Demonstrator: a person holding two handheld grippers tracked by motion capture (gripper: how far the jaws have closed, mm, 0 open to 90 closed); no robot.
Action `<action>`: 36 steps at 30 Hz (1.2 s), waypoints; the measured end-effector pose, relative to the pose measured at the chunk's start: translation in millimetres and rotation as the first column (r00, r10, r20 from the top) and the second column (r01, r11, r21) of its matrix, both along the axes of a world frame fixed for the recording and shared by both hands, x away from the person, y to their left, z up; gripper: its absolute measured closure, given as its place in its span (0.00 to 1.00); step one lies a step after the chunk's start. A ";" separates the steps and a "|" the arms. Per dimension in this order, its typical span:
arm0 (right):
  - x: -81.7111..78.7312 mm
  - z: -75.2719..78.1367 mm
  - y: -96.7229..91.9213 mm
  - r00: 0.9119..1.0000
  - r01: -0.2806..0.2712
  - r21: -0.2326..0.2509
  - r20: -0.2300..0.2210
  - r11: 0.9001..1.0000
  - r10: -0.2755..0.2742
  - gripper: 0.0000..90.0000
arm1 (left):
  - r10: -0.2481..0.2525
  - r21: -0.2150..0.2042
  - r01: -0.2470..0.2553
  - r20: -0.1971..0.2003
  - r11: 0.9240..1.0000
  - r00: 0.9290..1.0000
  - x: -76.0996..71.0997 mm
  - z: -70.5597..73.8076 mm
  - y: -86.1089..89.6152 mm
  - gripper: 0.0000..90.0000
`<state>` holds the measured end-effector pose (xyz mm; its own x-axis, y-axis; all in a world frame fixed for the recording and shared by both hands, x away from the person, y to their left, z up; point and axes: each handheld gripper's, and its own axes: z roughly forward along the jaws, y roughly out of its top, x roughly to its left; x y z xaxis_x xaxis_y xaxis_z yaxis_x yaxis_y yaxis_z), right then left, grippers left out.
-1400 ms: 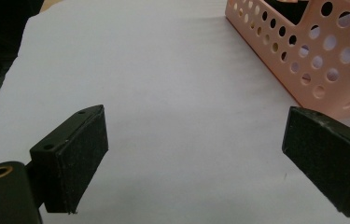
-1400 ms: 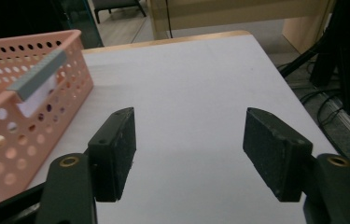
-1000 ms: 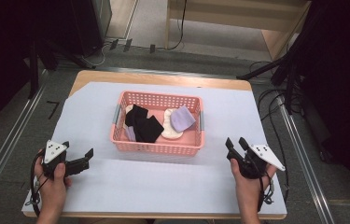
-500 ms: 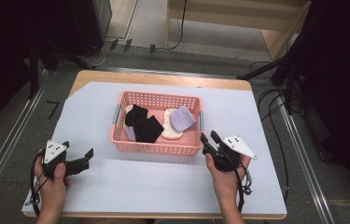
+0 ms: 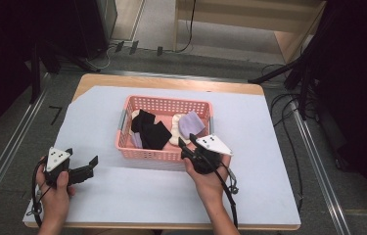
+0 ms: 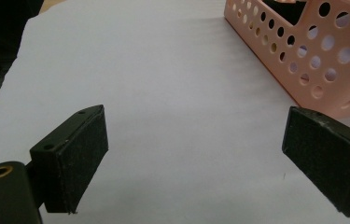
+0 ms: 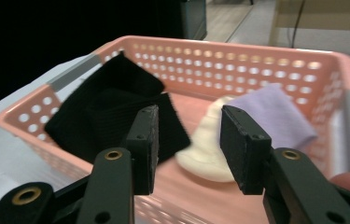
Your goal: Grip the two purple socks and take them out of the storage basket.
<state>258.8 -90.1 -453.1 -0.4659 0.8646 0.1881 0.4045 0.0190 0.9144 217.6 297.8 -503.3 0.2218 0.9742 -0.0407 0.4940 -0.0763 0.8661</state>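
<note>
**Right gripper at the basket's near rim, nothing gripped**

Your right gripper has its jaws partway apart with nothing between the pads; they have just been closing from a wider gap. In the right gripper view the two black fingers frame the inside of the pink basket, with a cream cloth showing in the gap between them. A black cloth lies to the left of that gap, and a lavender cloth to the right, resting partly on the cream one. From above, the gripper tips sit at the basket's near wall, at its right-hand end, with your hand behind on the white sheet.

Your left gripper is released, jaws wide, with only the bare white sheet between the pads. It rests low near the table's front left corner, well apart from the basket, whose perforated wall shows at the upper right of the left gripper view.
</note>
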 end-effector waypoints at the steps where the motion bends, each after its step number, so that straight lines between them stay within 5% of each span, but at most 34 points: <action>1: 0.2 -0.1 3.7 1.000 -0.005 -0.002 -0.003 1.000 0.005 0.64 | 0.001 0.000 -0.001 0.000 1.000 1.000 0.0 0.0 -0.1 0.09; 21: 9.2 1.5 81.9 0.983 -0.180 -0.049 -0.049 0.982 0.177 0.61 | 0.000 -0.001 0.000 0.002 1.000 1.000 0.3 -0.2 -0.5 0.09; 24: 12.0 -0.9 86.2 0.979 -0.195 -0.051 -0.067 0.980 0.191 0.66 | -0.001 0.001 0.001 -0.001 1.000 1.000 0.2 0.0 -0.5 0.09; 29: 16.2 -3.7 88.6 0.973 -0.217 -0.061 -0.099 0.974 0.210 0.90 | -0.005 0.006 0.005 0.000 1.000 1.000 0.2 -0.1 -0.6 0.09; 36: 23.6 -1.2 78.2 0.987 -0.147 -0.085 -0.074 0.985 0.141 0.96 | -0.007 0.009 0.007 0.001 1.000 1.000 0.3 -0.1 -0.4 0.09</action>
<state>282.4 -11.9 -454.3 -0.5759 0.8041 0.1474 0.4520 0.1629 0.8770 217.9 297.3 -503.4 0.2283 0.9731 -0.0321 0.4925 -0.0870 0.8660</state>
